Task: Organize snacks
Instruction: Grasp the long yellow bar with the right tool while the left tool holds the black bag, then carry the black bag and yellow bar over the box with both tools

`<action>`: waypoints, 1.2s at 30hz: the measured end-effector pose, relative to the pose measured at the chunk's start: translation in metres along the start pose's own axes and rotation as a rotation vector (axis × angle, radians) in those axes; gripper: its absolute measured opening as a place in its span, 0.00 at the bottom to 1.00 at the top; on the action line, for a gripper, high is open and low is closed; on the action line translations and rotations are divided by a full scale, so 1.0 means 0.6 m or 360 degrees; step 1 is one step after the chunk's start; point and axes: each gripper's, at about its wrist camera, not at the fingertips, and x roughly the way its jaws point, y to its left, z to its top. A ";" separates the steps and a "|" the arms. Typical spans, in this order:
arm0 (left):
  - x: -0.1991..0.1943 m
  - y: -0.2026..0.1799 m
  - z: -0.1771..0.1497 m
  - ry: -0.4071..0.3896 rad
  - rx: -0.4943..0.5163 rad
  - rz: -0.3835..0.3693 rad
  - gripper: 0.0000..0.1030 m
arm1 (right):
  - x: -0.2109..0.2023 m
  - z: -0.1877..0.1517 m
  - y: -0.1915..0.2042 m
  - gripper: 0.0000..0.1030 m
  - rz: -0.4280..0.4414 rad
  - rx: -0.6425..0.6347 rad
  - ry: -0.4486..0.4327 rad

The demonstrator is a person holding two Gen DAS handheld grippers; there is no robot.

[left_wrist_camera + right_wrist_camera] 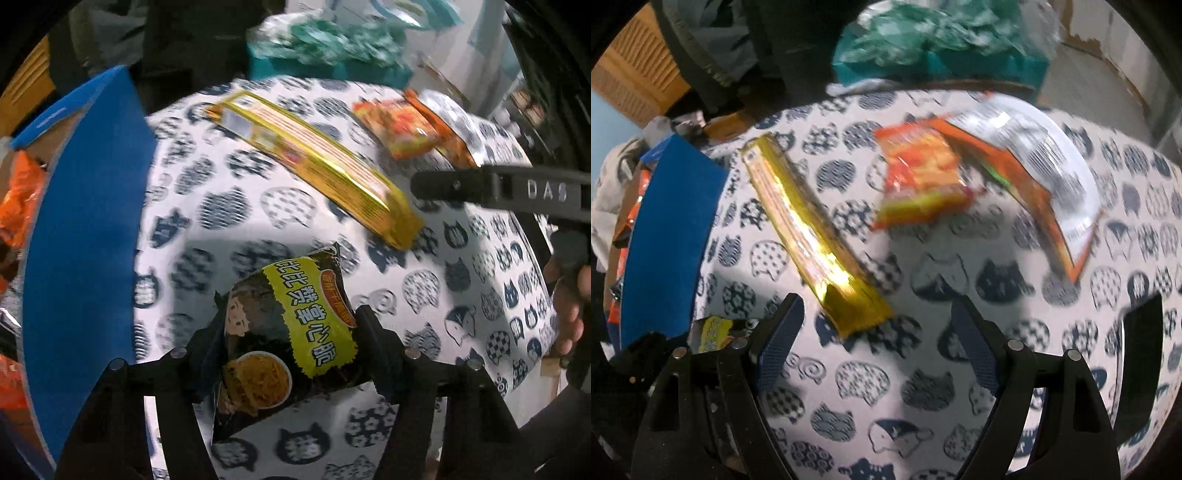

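My left gripper is shut on a black and yellow noodle snack bag and holds it above the cat-print tablecloth. A blue box with orange packets inside stands just to the left. A long gold snack pack lies on the cloth ahead. My right gripper is open and empty, its jaws just short of the near end of the gold pack. An orange-red snack bag and a silver and orange packet lie further back right.
The blue box also shows at the left of the right wrist view. A teal box with a green plastic bag stands behind the table. Cardboard is at the back left. The right gripper's finger shows at the right of the left wrist view.
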 end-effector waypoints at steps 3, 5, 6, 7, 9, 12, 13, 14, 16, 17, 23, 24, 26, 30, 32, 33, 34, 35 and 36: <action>-0.009 0.024 0.015 -0.0052 -0.0036 0.0046 0.66 | 0.009 0.012 0.016 0.80 0.0020 -0.0059 0.0001; -0.012 0.042 0.026 -0.0077 -0.0052 0.0081 0.66 | 0.018 0.019 0.030 0.80 0.0028 -0.0112 0.0010; -0.011 0.050 0.031 -0.0086 -0.0073 0.0092 0.66 | 0.022 0.023 0.036 0.80 0.0027 -0.0138 0.0016; -0.010 0.057 0.035 -0.0088 -0.0094 0.0093 0.66 | 0.027 0.028 0.043 0.80 0.0023 -0.0158 0.0020; -0.007 0.068 0.042 -0.0089 -0.0128 0.0056 0.66 | 0.036 0.037 0.057 0.80 0.0022 -0.0209 0.0027; -0.007 0.069 0.047 -0.0112 -0.0104 0.0090 0.66 | 0.049 0.046 0.076 0.80 0.0019 -0.0260 0.0040; -0.003 0.067 0.050 -0.0118 -0.0093 0.0096 0.66 | 0.055 0.051 0.084 0.80 0.0015 -0.0290 0.0047; -0.001 0.068 0.051 -0.0122 -0.0090 0.0097 0.66 | 0.058 0.054 0.088 0.80 0.0011 -0.0308 0.0052; 0.004 0.069 0.055 -0.0121 -0.0096 0.0086 0.66 | 0.069 0.062 0.102 0.80 0.0002 -0.0361 0.0056; 0.006 0.070 0.058 -0.0119 -0.0101 0.0082 0.66 | 0.074 0.064 0.103 0.80 0.0004 -0.0374 0.0058; 0.009 0.071 0.061 -0.0118 -0.0108 0.0070 0.66 | 0.105 0.075 0.130 0.80 -0.0015 -0.0481 0.0034; 0.010 0.072 0.062 -0.0117 -0.0110 0.0067 0.66 | 0.109 0.076 0.130 0.80 -0.0014 -0.0487 0.0032; 0.010 0.073 0.061 -0.0115 -0.0110 0.0064 0.66 | 0.119 0.076 0.130 0.78 -0.0021 -0.0498 0.0037; 0.012 0.073 0.061 -0.0113 -0.0102 0.0067 0.66 | 0.140 0.072 0.125 0.63 -0.0063 -0.0508 0.0064; 0.013 0.073 0.062 -0.0111 -0.0101 0.0070 0.66 | 0.136 0.069 0.124 0.54 -0.0093 -0.0517 0.0047; 0.014 0.072 0.062 -0.0110 -0.0102 0.0071 0.66 | 0.133 0.069 0.121 0.39 -0.0099 -0.0513 0.0045; 0.014 0.072 0.062 -0.0109 -0.0104 0.0070 0.66 | 0.130 0.069 0.118 0.35 -0.0085 -0.0499 0.0052; 0.014 0.072 0.062 -0.0108 -0.0105 0.0069 0.66 | 0.127 0.068 0.115 0.33 -0.0073 -0.0484 0.0056; 0.014 0.072 0.062 -0.0107 -0.0108 0.0069 0.66 | 0.123 0.066 0.113 0.29 -0.0072 -0.0474 0.0051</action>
